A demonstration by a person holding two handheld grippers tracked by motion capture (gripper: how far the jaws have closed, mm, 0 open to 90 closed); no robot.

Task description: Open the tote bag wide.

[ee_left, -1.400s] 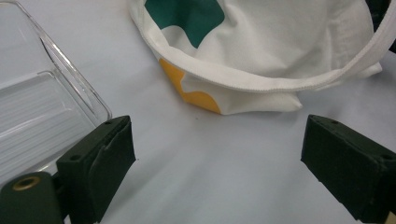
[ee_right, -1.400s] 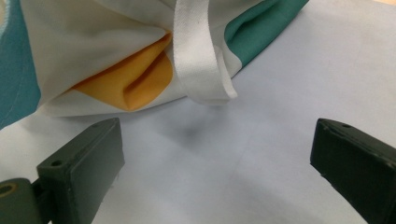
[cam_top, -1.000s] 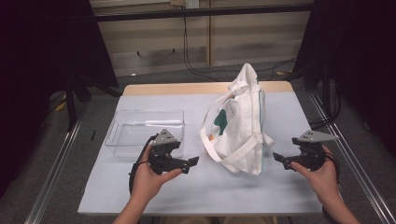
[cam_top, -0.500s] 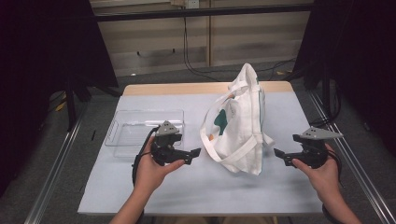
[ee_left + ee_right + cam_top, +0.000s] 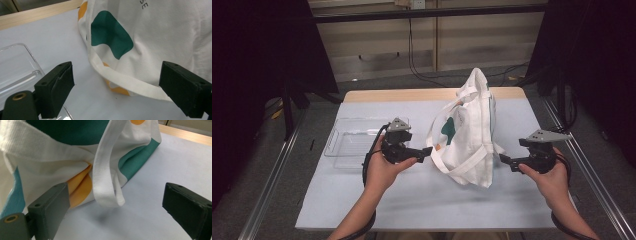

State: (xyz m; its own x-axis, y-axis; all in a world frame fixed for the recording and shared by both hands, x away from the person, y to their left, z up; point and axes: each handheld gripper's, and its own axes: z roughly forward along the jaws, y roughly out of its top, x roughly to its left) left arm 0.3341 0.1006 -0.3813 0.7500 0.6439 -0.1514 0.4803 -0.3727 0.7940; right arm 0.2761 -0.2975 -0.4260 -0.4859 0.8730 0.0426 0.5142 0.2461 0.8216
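Note:
A white cloth tote bag (image 5: 469, 132) with green and orange patches stands upright in the middle of the table, its handles drooping down its sides. My left gripper (image 5: 428, 151) is open just left of the bag, tips close to a hanging handle (image 5: 125, 81). The bag's green patch (image 5: 111, 35) fills the space ahead of its jaws. My right gripper (image 5: 503, 161) is open at the bag's right, a short gap from it. A looped handle (image 5: 106, 177) hangs between its jaws, over an orange patch (image 5: 80, 187). Nothing is gripped.
A clear plastic tray (image 5: 354, 142) lies on the table left of my left hand, its corner (image 5: 23, 72) beside the left jaw. The grey table mat (image 5: 422, 200) has open room at the front. Metal rails (image 5: 267, 185) border both sides.
My left gripper has moved right, closer to the bag. The right gripper has shifted slightly toward the bag. The bag has stayed put.

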